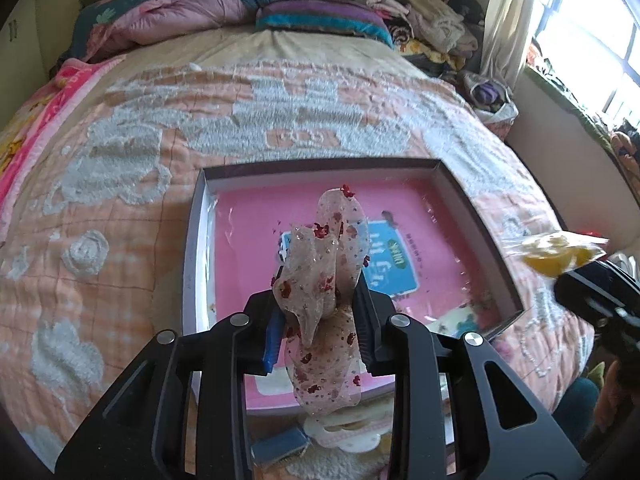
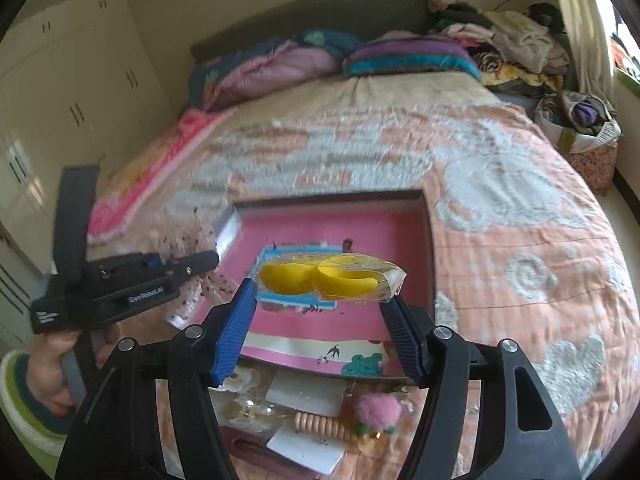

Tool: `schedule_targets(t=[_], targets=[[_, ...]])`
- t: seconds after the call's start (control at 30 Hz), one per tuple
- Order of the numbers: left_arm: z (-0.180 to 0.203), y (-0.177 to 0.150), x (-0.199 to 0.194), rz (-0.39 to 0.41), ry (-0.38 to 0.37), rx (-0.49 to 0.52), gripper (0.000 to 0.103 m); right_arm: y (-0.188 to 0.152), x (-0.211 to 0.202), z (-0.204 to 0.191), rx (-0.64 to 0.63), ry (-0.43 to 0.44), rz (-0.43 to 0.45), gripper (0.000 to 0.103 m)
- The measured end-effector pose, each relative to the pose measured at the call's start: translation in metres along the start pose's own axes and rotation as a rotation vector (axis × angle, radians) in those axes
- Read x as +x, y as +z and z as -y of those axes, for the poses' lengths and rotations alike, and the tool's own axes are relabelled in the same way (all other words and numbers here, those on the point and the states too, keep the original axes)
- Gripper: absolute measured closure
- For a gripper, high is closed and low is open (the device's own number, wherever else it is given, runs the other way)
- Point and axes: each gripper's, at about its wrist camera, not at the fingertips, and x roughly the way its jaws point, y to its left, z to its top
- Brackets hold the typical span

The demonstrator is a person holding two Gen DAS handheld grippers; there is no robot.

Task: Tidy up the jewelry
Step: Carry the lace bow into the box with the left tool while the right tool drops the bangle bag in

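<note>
Risk lies mostly with the sheer bow [image 1: 324,292], which is pinched near its middle by the left gripper [image 1: 320,312] while both limp ends hang free above the box [image 1: 192,240]. A loop could be snagged on the box wall as it is lowered, or the thin fabric could be dragged back out on the pads when the jaws are parted. The packet [image 2: 328,278], with 2 yellow pieces sealed inside, is spanned end to end by the right gripper [image 2: 320,300]; slick film could be squeezed out of such a light hold, and it may be dropped on the quilt [image 2: 520,240] instead of in the box. The 2 grippers are carried close together over the same box, so a knock between them is possible.

The left jaws are nearly closed, clenched on the bow. The right jaws are held about half apart, grasping the packet by its ends. Both items are held above the pink floor of the box, not yet set down. More pieces, among them a pink pompom [image 2: 378,410] and a spiral tie [image 2: 320,426], are left on the quilt near the box's front edge.
</note>
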Motion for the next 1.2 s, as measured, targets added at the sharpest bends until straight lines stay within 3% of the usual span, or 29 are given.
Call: schedule_targets(t=[0.17, 0.27, 0.43, 0.57, 0.63, 0.87, 1.03, 1.13, 1.2], targets=[[-0.006, -0.007, 0.012, -0.023, 0.017, 0.003, 0.075, -0.012, 0.033, 0.001, 0.006, -0.019, -0.066, 0.041], [-0.01, -0.011, 0.015, -0.032, 0.033, 0.012, 0.066, -0.019, 0.043, 0.007, 0.028, -0.028, -0.088, 0.041], [-0.011, -0.015, 0.012, -0.029, 0.056, 0.023, 0.051, -0.022, 0.05, 0.013, 0.05, -0.041, -0.103, 0.04], [-0.011, -0.016, 0.005, -0.013, 0.071, 0.028, 0.047, -0.022, 0.049, 0.016, 0.06, -0.044, -0.103, 0.038], [-0.012, -0.017, 0.001, -0.007, 0.075, 0.022, 0.037, -0.022, 0.047, 0.017, 0.067, -0.042, -0.097, 0.035], [-0.016, -0.02, -0.014, 0.011, 0.108, 0.008, 0.027, -0.021, 0.035, 0.022, 0.103, -0.034, -0.067, 0.022], [-0.018, -0.025, -0.03, 0.03, 0.129, 0.0, 0.02, -0.021, 0.011, 0.023, 0.134, -0.012, -0.013, 0.013], [-0.019, -0.027, -0.04, 0.044, 0.129, -0.015, 0.011, -0.022, -0.007, 0.023, 0.133, -0.015, 0.02, 0.01], [-0.02, -0.028, -0.046, 0.053, 0.125, -0.028, 0.01, -0.022, -0.02, 0.021, 0.127, -0.017, 0.047, 0.007]])
